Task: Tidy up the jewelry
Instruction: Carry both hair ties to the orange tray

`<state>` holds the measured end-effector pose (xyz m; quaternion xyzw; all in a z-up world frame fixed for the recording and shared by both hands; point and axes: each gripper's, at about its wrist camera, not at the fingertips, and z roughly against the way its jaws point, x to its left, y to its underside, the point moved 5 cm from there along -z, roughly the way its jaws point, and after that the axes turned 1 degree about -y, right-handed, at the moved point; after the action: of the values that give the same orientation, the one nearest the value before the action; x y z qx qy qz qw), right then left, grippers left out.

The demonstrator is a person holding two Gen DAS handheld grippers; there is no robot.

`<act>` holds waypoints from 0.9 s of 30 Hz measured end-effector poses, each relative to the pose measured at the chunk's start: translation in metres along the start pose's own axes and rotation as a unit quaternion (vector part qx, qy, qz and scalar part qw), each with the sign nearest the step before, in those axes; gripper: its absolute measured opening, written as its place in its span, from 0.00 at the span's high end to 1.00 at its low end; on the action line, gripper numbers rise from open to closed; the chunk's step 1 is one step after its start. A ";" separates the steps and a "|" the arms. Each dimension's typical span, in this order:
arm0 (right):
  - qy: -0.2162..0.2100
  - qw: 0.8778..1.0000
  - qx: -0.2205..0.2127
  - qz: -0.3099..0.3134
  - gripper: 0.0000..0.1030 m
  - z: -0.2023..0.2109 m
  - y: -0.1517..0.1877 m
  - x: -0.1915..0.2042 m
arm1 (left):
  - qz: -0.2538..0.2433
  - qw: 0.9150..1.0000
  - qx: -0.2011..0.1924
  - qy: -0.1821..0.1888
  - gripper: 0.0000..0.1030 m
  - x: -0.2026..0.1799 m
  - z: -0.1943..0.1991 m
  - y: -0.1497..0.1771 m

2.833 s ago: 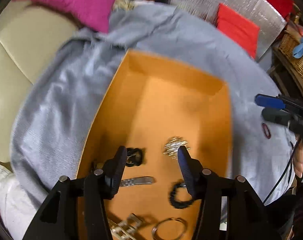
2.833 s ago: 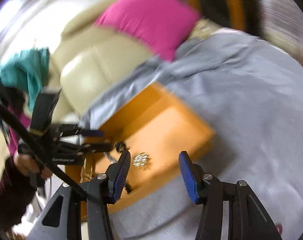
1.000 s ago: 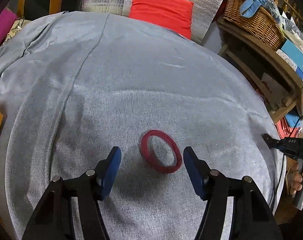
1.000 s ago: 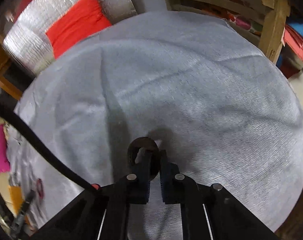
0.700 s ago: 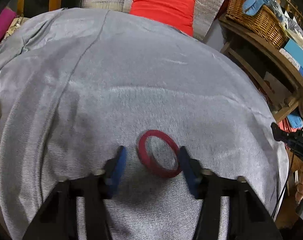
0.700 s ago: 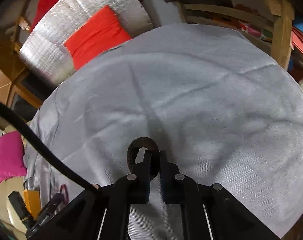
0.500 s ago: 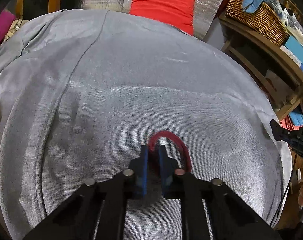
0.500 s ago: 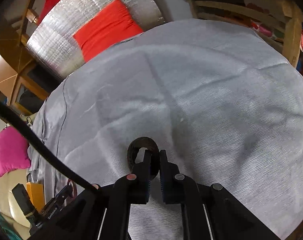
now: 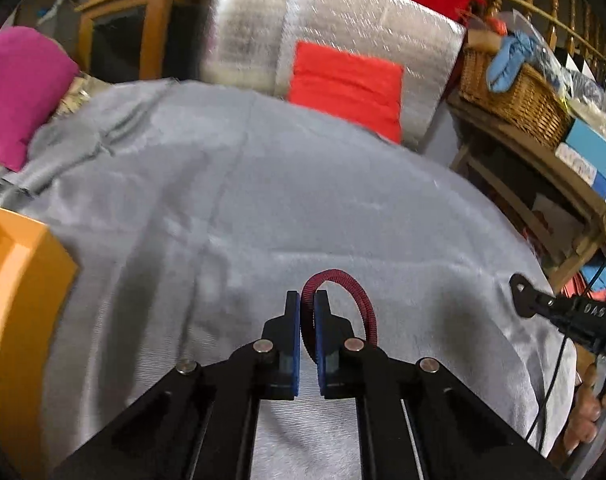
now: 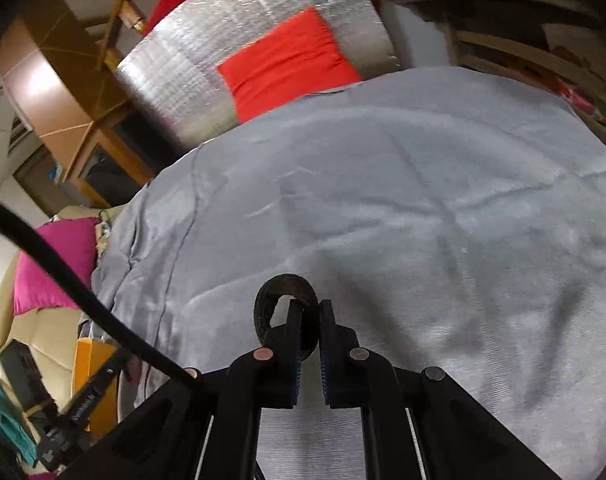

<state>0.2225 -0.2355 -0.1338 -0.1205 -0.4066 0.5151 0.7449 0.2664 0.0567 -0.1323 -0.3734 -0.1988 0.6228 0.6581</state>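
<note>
My left gripper (image 9: 307, 298) is shut on a dark red bangle (image 9: 359, 296) and holds it above the grey cloth (image 9: 263, 200). The loop sticks out to the right of the fingers. My right gripper (image 10: 310, 307) is shut on a black ring-shaped band (image 10: 271, 292) and holds it over the cloth. The orange box (image 9: 19, 280) shows its corner at the left edge of the left wrist view, and a sliver of it (image 10: 89, 360) shows at the lower left of the right wrist view.
A red cushion (image 9: 347, 88) leans on silver foil padding (image 9: 263, 40) behind the cloth. A pink pillow (image 9: 19, 84) lies far left. A wicker basket (image 9: 515, 96) stands on a wooden shelf at right. The right gripper's body (image 9: 563, 312) shows at the right edge.
My left gripper closed on the red bangle and lifted it off the cloth, swinging leftward so the orange box came into view. My right gripper kept the black band and rose.
</note>
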 end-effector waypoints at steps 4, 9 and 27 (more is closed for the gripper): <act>-0.008 1.000 0.009 0.010 0.92 -0.011 0.011 0.018 | 0.001 1.000 -0.015 -0.009 0.94 0.010 0.016 -0.001; -0.017 0.999 0.019 0.043 0.92 -0.024 0.027 0.046 | 0.013 1.000 -0.013 -0.019 0.94 0.031 0.026 -0.002; -0.156 0.970 0.058 0.175 0.92 -0.048 0.074 0.257 | 0.105 0.988 -0.057 -0.102 0.94 0.192 0.158 -0.006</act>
<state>0.2443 0.0308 -0.0853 -0.0643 -0.4598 0.6728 0.5760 0.1837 0.2814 -0.0651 -0.3633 -0.2594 0.7114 0.5428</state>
